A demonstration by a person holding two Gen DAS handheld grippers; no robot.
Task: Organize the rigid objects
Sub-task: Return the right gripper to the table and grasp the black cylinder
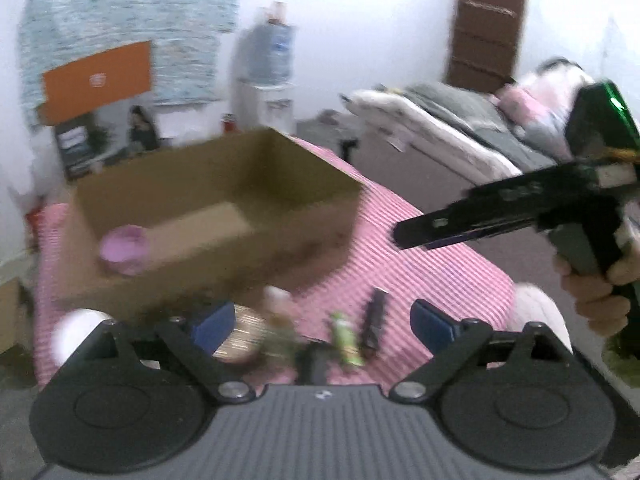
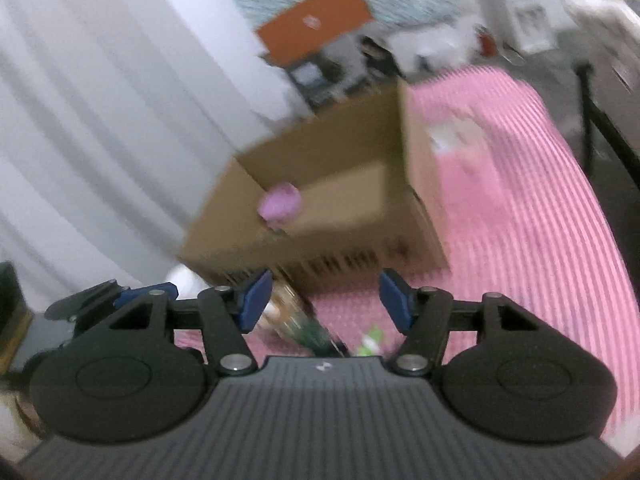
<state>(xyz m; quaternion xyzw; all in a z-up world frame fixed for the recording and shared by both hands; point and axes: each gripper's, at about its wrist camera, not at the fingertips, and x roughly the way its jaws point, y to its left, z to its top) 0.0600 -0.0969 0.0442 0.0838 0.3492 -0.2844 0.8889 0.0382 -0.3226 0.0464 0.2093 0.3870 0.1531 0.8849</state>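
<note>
Left gripper (image 1: 324, 322): lower centre of the left wrist view; blue pads spread wide, nothing between them.
Right gripper (image 2: 326, 300): lower centre of the right wrist view; pads likewise apart and empty.
Loose items: a green tube (image 1: 346, 338), a dark stick-shaped object (image 1: 374, 324) and a round gold-toned item (image 1: 240, 334) lie on the pink striped cloth (image 1: 440, 264), just beyond the left gripper's pads. Blur hides their exact identity.
Cardboard box (image 1: 224, 216): centre of frame, open top, on the cloth behind the loose items.
Pink cup (image 1: 124, 250): already inside the box, at its lower left corner.
Progress: judged early; several items remain outside the box.
Risk 1: both views are smeared by motion, so a fast approach could misplace the pads and knock the small items away.
Risk 2: items lie close together; closing on one may catch its neighbour.
Risk 3: both tools work near one area and could collide.
</note>
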